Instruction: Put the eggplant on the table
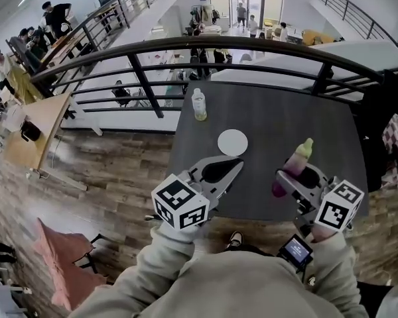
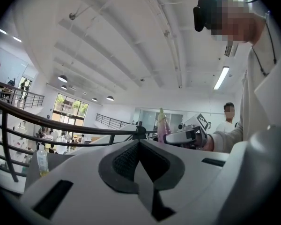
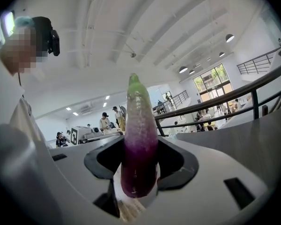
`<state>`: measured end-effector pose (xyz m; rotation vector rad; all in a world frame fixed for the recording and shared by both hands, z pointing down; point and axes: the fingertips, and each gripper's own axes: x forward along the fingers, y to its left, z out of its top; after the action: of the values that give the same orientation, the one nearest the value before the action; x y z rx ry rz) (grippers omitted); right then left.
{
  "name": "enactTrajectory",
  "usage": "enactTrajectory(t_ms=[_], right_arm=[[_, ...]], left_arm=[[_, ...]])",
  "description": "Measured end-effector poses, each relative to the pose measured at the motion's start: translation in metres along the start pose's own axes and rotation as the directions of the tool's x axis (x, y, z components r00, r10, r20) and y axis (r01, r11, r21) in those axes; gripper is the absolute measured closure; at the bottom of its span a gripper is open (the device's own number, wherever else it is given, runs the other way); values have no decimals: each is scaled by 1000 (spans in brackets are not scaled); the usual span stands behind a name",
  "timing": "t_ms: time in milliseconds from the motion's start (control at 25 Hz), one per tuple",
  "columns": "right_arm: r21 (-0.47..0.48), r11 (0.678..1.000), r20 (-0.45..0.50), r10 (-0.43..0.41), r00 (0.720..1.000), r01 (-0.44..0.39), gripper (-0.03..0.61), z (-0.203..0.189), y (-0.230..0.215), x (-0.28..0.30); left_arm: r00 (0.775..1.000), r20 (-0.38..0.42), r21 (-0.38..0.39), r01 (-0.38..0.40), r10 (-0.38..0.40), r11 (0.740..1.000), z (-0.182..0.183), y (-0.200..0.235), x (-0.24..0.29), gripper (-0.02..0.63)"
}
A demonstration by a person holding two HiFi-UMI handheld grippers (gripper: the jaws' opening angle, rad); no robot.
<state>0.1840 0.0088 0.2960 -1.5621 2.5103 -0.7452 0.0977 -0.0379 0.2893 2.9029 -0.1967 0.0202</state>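
- Dark grey rectangular tabletop (image 1: 305, 131): the right half and the far right corner are bare, open to approach from the near edge.
- Clear plastic bottle of yellowish liquid (image 1: 199, 105): upright at far left, close to the far edge.
- White round flat disc (image 1: 233, 142): left of centre, nearer than the bottle and apart from it.
- Black curved metal railing (image 1: 252, 44): bars the far side, just beyond the table.

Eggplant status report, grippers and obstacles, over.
Left gripper shut, empty. Right gripper shut on purple, green-tipped eggplant, over dark grey table. White round disc, clear plastic bottle nearby.
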Motion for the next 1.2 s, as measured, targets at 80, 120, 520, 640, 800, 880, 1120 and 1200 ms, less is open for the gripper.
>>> enactTrajectory(t_ms=[80, 120, 520, 640, 800, 880, 1120, 1200], right_arm=[[-1, 1000, -4, 8, 1000, -8, 364, 10, -17, 6], [1, 1000, -9, 13, 1000, -13, 364, 13, -25, 7], [38, 998, -65, 53, 996, -51, 364, 19, -74, 23], [67, 996, -71, 62, 996, -58, 364, 19, -84, 31], [109, 991, -61, 79, 995, -72, 364, 15, -85, 53], [116, 991, -57, 77, 995, -70, 364, 17, -86, 63], [107, 994, -38, 38, 999, -34, 364, 34, -90, 84], [104, 994, -33, 26, 999, -22, 364, 39, -91, 91]], left_arm=[[1000, 16, -23, -6, 6, 1000, 7, 14, 16, 609], [1000, 20, -30, -9, 9, 1000, 9, 20, 24, 609], [999, -23, -66, -49, 48, 997, -3, 53, 62, 609], [998, -52, -67, -46, 43, 997, -7, 55, 67, 609], [997, -65, -72, -44, 40, 996, -3, 75, 68, 609], [997, -67, -63, -34, 30, 997, 2, 86, 70, 609], [997, -70, -44, 18, -21, 999, 13, 108, 71, 609], [997, -73, -51, 33, -37, 998, 15, 118, 73, 609]])
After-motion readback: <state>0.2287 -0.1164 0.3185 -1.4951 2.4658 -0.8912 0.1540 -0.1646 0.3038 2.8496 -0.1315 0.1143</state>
